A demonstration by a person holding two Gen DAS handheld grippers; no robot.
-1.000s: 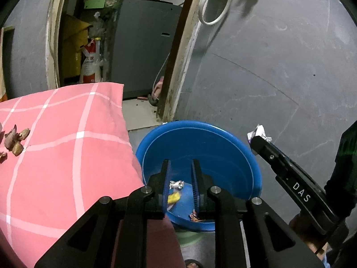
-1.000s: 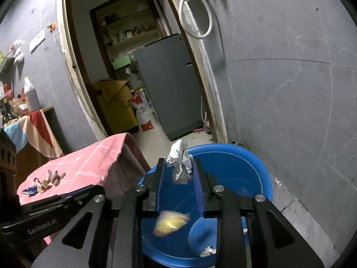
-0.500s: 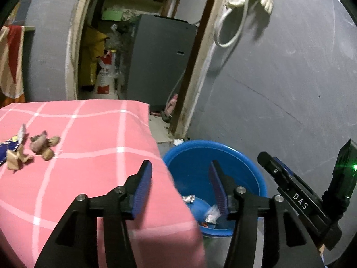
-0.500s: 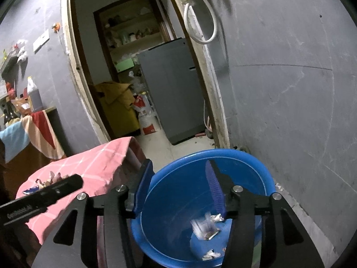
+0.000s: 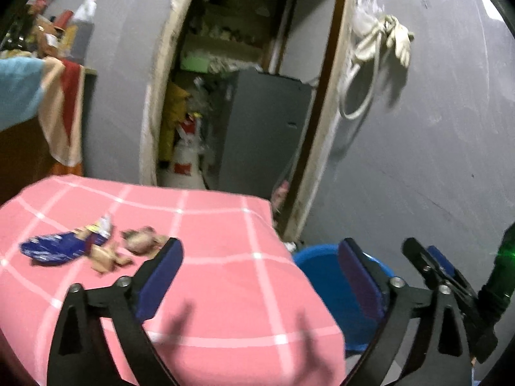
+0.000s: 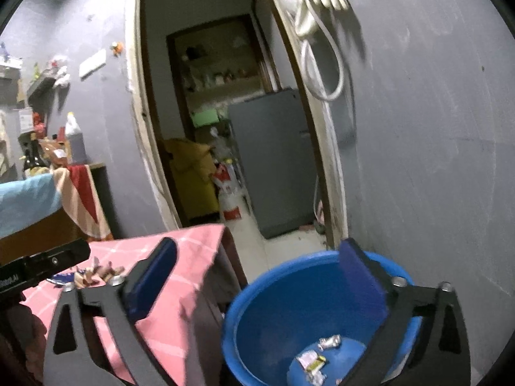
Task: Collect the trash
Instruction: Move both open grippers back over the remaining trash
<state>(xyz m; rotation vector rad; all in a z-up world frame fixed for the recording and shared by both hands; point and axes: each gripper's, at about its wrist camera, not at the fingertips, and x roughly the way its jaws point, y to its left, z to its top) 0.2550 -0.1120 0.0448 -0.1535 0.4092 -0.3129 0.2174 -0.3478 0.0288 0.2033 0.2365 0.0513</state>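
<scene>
A blue basin (image 6: 289, 292) stands on the floor beside a table with a pink checked cloth (image 5: 225, 276). Crumpled wrappers (image 6: 312, 358) lie at the basin's bottom. On the cloth lie a blue wrapper (image 5: 51, 249) and brown scraps (image 5: 141, 241). My left gripper (image 5: 260, 273) hangs over the cloth's near corner, its jaws opening wide with nothing between them. My right gripper (image 6: 257, 276) is above the basin's left rim, jaws opening too, empty. The basin's rim (image 5: 318, 254) shows past the cloth in the left wrist view, where the right gripper's fingers (image 5: 431, 267) appear at right.
A grey wall (image 6: 434, 160) rises right behind the basin. A doorway (image 5: 238, 103) opens behind the table onto a grey cabinet (image 6: 276, 160) and clutter. White cord and gloves (image 5: 379, 45) hang on the door frame. A shelf with bottles (image 6: 74, 141) stands at left.
Both grippers opened wide. The right one let go of its crumpled wrapper, which fell into the basin. The left one swung up and left, from over the basin toward the pink cloth.
</scene>
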